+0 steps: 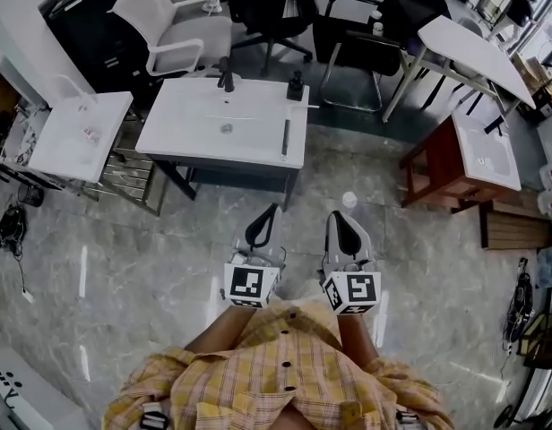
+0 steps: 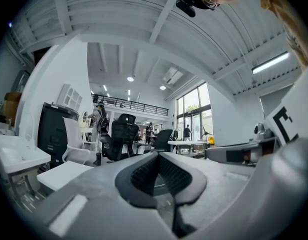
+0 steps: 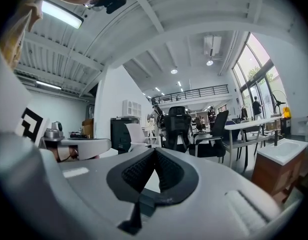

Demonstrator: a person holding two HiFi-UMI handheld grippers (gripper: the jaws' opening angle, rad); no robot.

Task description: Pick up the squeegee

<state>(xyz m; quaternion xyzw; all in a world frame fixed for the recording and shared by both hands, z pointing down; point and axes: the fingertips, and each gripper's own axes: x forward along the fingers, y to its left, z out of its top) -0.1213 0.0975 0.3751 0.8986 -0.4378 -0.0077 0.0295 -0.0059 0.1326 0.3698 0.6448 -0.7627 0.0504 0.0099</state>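
Note:
The squeegee (image 1: pixel 285 138), a slim dark bar, lies on the right part of the white sink top (image 1: pixel 195 128) in the head view. Both grippers are held side by side over the grey floor, short of that top's near edge. My left gripper (image 1: pixel 268 213) is shut with nothing in it, and its dark pads meet at the tips in the left gripper view (image 2: pixel 157 157). My right gripper (image 1: pixel 340 219) is likewise shut and empty (image 3: pixel 154 152). Neither gripper view shows the squeegee.
A dark faucet (image 1: pixel 227 79) and a small black bottle (image 1: pixel 296 86) stand at the sink top's far edge. A second white basin (image 1: pixel 74 137) is at the left, and a wooden stand with a basin (image 1: pixel 469 155) at the right. Office chairs (image 1: pixel 182 30) stand behind.

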